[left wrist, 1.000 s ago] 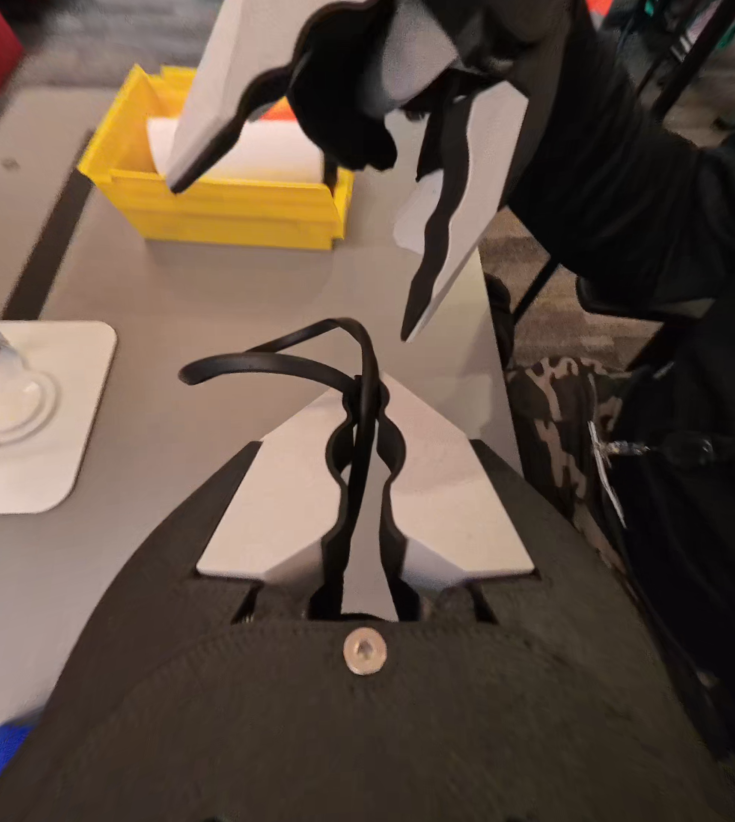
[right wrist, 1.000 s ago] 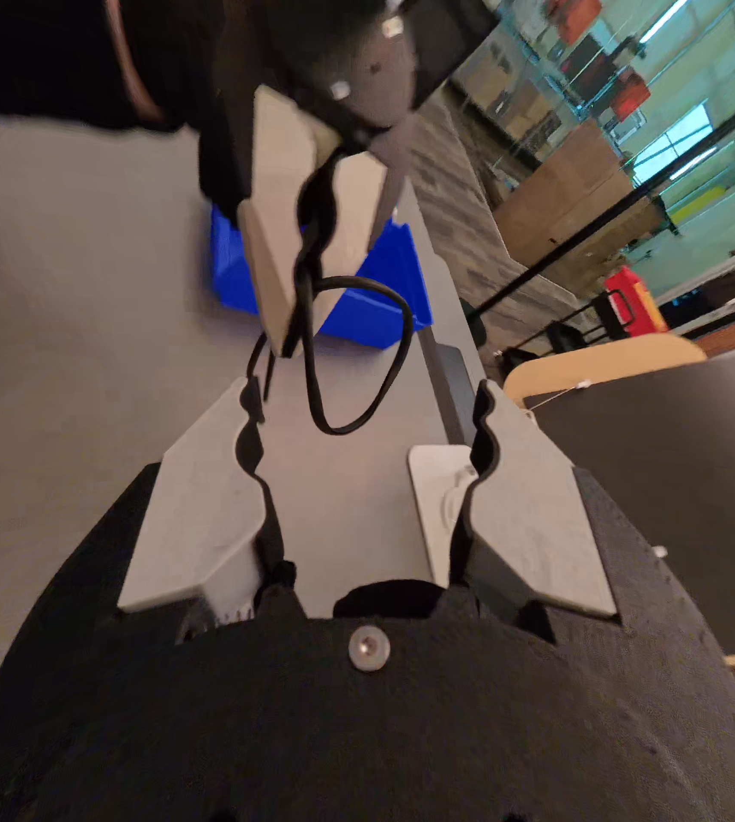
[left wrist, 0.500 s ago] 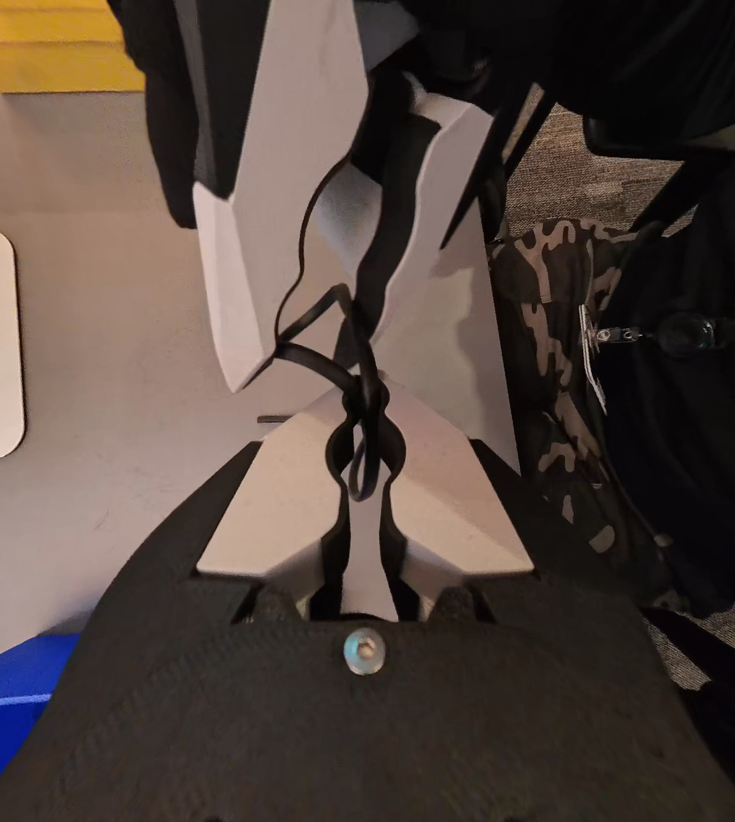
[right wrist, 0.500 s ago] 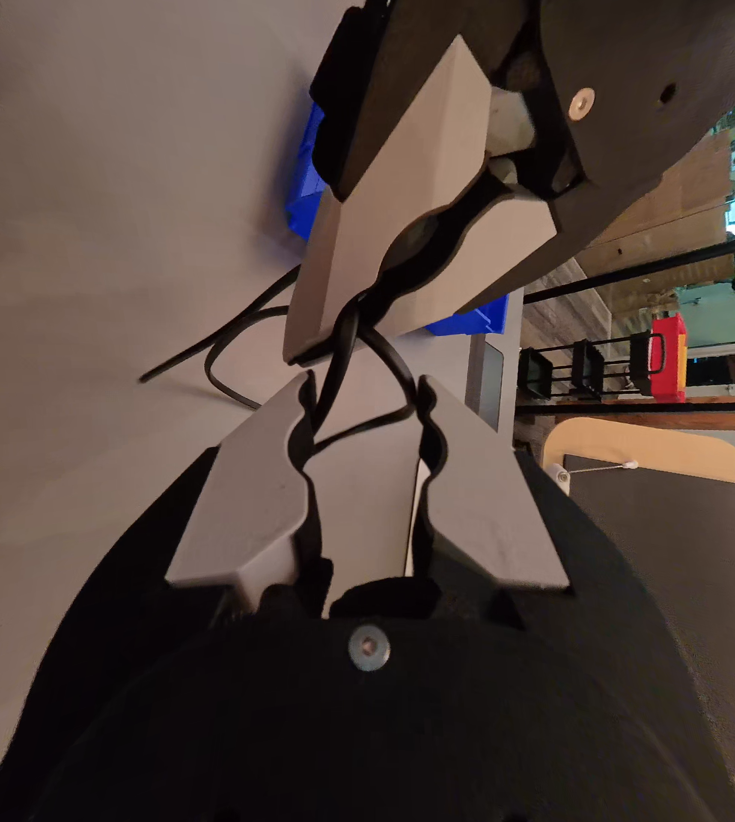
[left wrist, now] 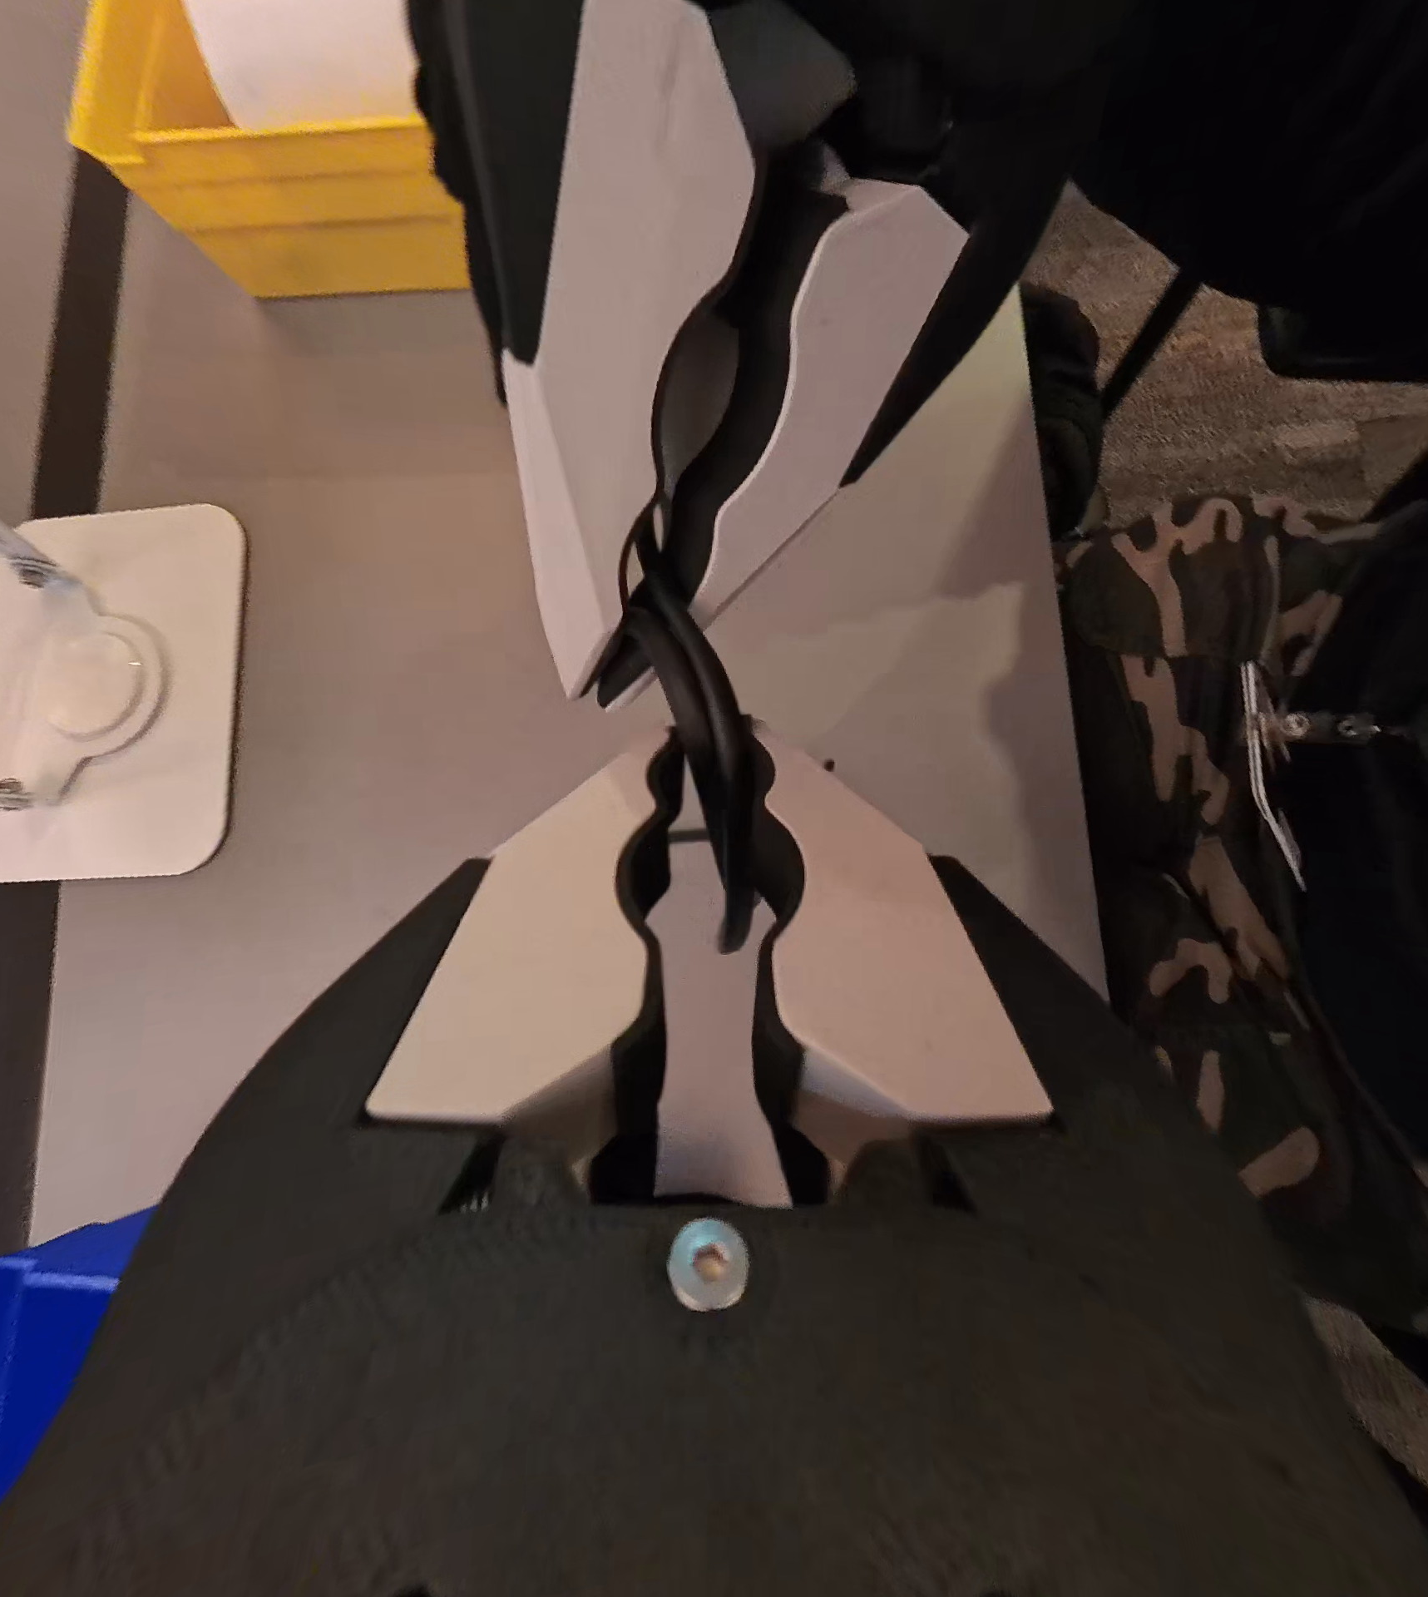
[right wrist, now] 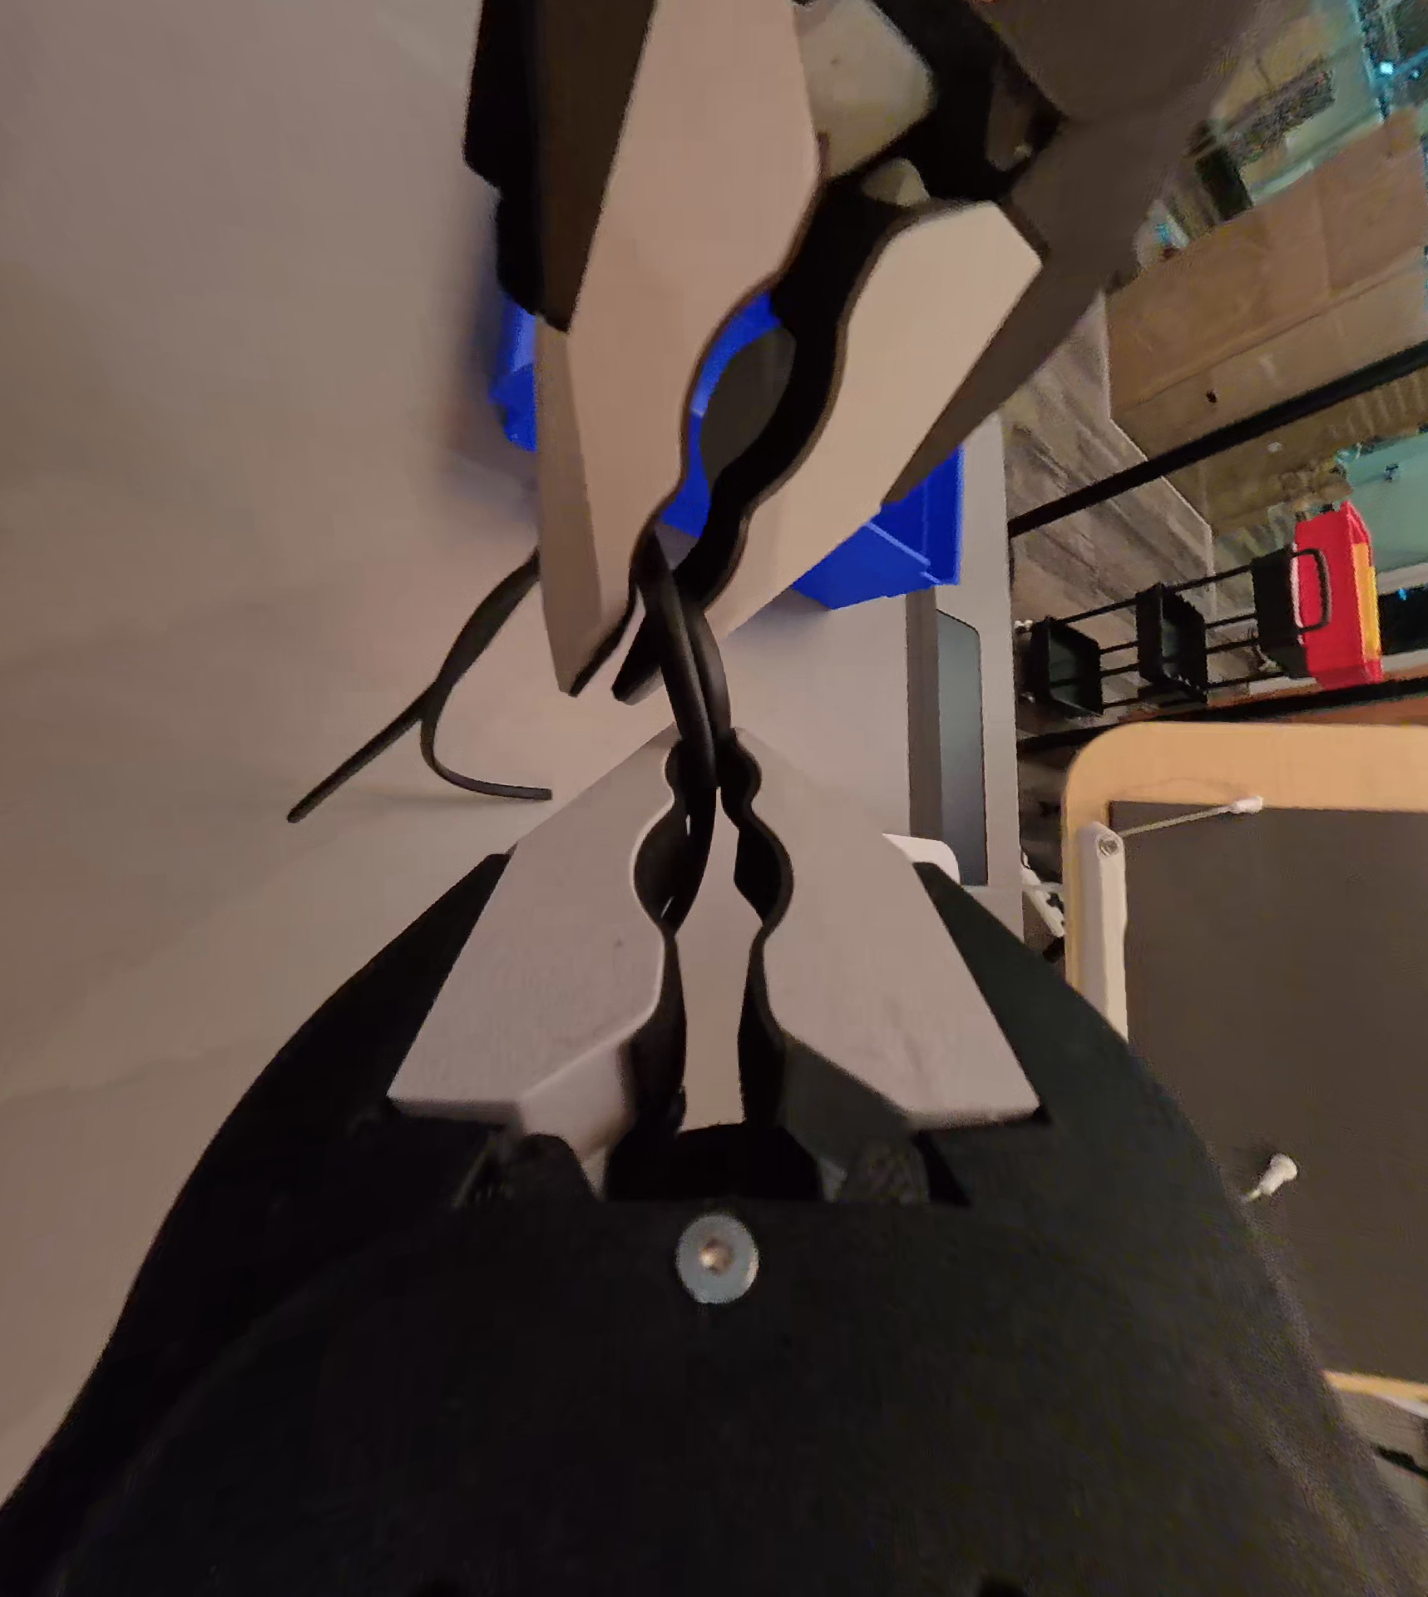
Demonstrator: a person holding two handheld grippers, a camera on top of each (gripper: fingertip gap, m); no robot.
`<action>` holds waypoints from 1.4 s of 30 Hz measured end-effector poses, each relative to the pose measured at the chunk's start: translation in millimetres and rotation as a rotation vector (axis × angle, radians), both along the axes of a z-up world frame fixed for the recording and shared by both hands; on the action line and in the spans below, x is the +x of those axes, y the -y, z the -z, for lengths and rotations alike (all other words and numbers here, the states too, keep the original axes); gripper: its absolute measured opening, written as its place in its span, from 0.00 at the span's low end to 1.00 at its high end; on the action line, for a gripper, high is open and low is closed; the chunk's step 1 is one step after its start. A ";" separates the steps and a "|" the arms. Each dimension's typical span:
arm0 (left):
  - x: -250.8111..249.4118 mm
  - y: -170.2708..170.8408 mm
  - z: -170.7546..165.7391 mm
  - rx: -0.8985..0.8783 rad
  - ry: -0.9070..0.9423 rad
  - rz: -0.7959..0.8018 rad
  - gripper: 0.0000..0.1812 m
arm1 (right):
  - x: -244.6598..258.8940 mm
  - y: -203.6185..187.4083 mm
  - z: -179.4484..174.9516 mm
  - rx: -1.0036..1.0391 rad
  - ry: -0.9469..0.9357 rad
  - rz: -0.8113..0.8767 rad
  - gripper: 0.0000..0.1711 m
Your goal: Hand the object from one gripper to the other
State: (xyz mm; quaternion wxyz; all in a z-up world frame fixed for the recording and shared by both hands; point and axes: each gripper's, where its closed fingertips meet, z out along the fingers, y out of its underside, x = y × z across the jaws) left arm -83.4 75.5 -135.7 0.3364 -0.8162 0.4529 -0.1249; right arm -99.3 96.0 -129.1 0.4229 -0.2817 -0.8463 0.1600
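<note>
A thin black cable [left wrist: 697, 683] runs between both grippers above the grey table [left wrist: 364, 484]. My left gripper [left wrist: 710, 747] is shut on it at its fingertips, and a short cable end hangs loose in the gap behind them. My right gripper [left wrist: 650, 639] comes in from above, tip to tip with the left, and is shut on the same cable. In the right wrist view my right gripper [right wrist: 706, 743] clamps the cable [right wrist: 688, 683] just below the left gripper [right wrist: 611, 683]. A loose loop of cable [right wrist: 434, 734] trails to the left.
A yellow bin [left wrist: 278, 199] stands at the back of the table. A blue bin [left wrist: 2, 1348] sits near the left gripper and also shows in the right wrist view [right wrist: 874, 553]. A white stand base [left wrist: 114, 691] lies left. A person's camouflage trousers [left wrist: 1194, 778] are beyond the table's right edge. Less than 4 cm separates the two grippers' tips.
My right gripper came down onto the cable and went from open to shut on it. The left gripper still holds the cable. The grippers now meet tip to tip.
</note>
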 end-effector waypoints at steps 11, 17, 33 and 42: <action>-17.7 -17.2 -14.9 0.057 0.093 -0.095 0.34 | 1.7 -46.1 -29.2 -0.177 -0.128 0.204 0.00; -15.4 -31.1 8.4 0.011 0.145 -0.096 0.38 | 5.0 -56.0 -51.3 -0.268 -0.222 0.240 0.00; -3.2 -42.0 5.9 0.082 0.264 -0.034 0.02 | 15.3 -66.0 -73.2 -0.388 -0.313 0.248 0.00; -48.1 -58.9 -28.7 0.317 0.114 -0.222 0.01 | 30.1 -57.6 -38.6 -0.366 -0.119 0.214 0.44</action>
